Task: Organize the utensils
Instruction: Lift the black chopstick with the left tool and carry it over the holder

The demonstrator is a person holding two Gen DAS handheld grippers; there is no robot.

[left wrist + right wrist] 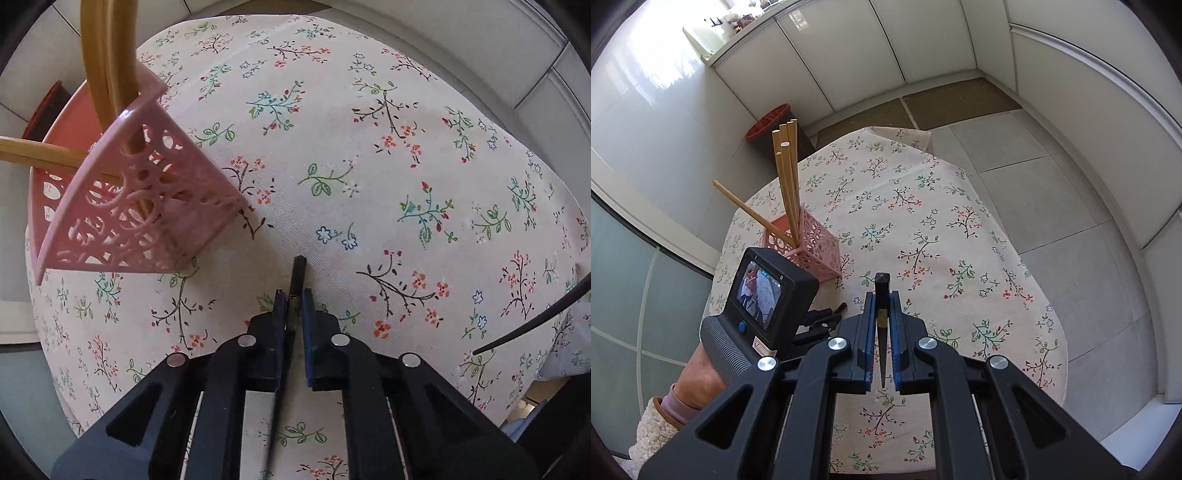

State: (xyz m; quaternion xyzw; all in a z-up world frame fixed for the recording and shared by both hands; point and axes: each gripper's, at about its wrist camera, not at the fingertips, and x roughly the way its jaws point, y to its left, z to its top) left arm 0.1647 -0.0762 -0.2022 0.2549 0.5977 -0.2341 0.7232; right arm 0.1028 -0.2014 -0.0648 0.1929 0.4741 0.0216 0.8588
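A pink perforated holder (122, 206) stands on the flowered tablecloth (332, 147) with several wooden chopsticks (107, 66) leaning in it; it also shows in the right wrist view (812, 247) with its chopsticks (786, 173). My left gripper (293, 301) is shut on a black chopstick (297, 273), low over the cloth, right of the holder. My right gripper (882, 301) is shut on another black chopstick (882, 291), higher above the table, behind the left gripper's body (764, 295). The tip of that second black chopstick (535, 321) shows at the right of the left wrist view.
The small round table (1052, 354) stands on a grey tiled floor (1052, 184) with white cabinets (849, 55) around. A red round object (768, 123) sits past the table's far left edge.
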